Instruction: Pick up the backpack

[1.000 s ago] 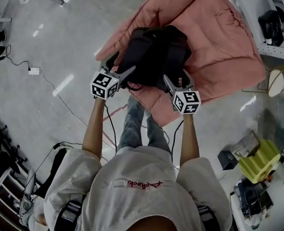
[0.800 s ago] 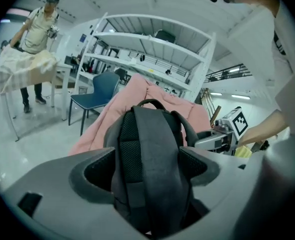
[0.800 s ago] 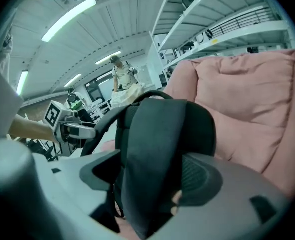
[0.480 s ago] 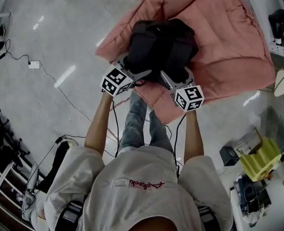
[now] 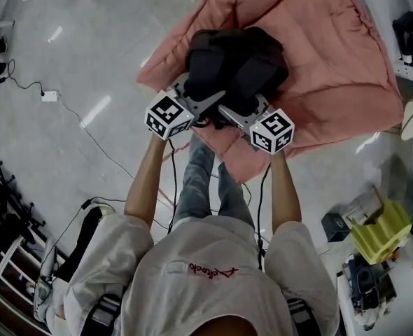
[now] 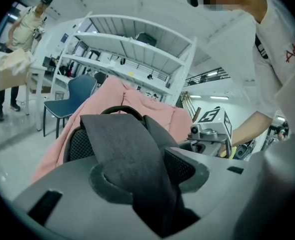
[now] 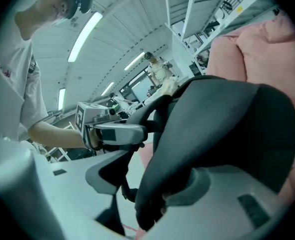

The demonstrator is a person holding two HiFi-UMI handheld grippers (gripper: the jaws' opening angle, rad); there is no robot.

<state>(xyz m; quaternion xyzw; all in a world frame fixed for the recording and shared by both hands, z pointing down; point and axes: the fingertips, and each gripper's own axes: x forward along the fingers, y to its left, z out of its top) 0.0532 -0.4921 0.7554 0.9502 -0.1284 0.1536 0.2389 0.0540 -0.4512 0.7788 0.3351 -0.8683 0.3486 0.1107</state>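
On quilt point(image 5: 332, 68) | backpack point(image 5: 234, 65) unlifted | left hand-held gripper point(image 5: 205, 93) just closed, pinching strap point(image 6: 132, 159) | right hand-held gripper point(image 5: 243, 107) just closing round second strap point(image 7: 187, 144), gap remains | judged remaining: clamp, lift

Matt cloth backpack point(image 5: 234, 65), padded pink quilt point(image 5: 332, 54), glossy floor point(image 5: 87, 68).

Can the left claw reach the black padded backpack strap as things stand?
Probably yes: the black padded backpack strap lies between the jaws of the left claw, which have just been closing; nothing blocks it.
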